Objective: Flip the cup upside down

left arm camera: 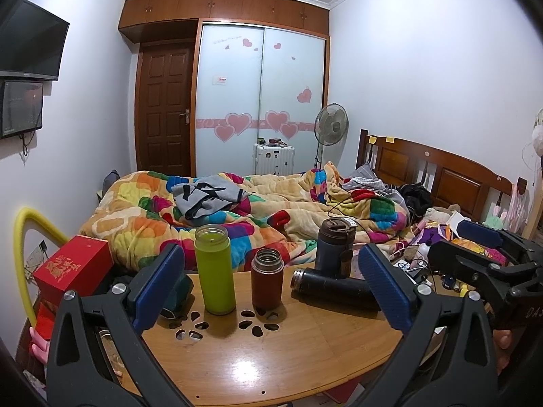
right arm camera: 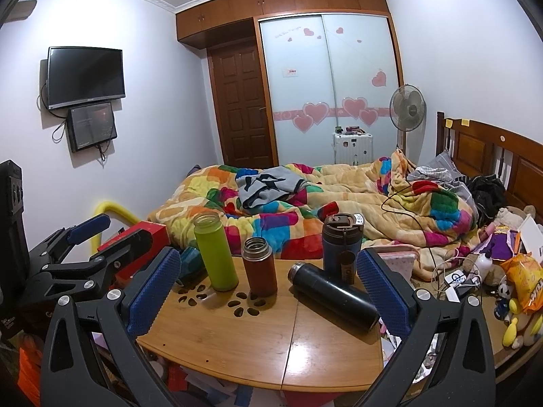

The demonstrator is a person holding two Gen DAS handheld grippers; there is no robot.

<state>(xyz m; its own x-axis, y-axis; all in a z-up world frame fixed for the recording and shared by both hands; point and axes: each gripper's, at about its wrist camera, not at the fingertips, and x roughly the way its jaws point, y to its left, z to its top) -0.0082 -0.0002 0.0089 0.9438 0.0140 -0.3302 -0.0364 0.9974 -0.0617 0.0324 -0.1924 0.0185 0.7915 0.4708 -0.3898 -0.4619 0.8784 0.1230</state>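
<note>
Several flasks sit on a small wooden table (left arm camera: 271,349). A green cup (left arm camera: 215,269) and a brown cup (left arm camera: 267,279) stand upright with open mouths. A black flask (left arm camera: 336,288) lies on its side, mouth to the left. A dark lidded tumbler (left arm camera: 334,249) stands behind it. My left gripper (left arm camera: 271,288) is open and empty, short of the cups. My right gripper (right arm camera: 268,291) is open and empty, also short of them. The same cups show in the right wrist view: green (right arm camera: 217,254), brown (right arm camera: 259,266), black (right arm camera: 334,295), tumbler (right arm camera: 341,247).
A bed with a colourful quilt (left arm camera: 237,210) lies behind the table. A red box (left arm camera: 73,268) and a yellow tube (left arm camera: 23,247) are at the left. Toys, cables and snack bags (right arm camera: 509,271) clutter the right. The right gripper shows in the left wrist view (left arm camera: 482,257).
</note>
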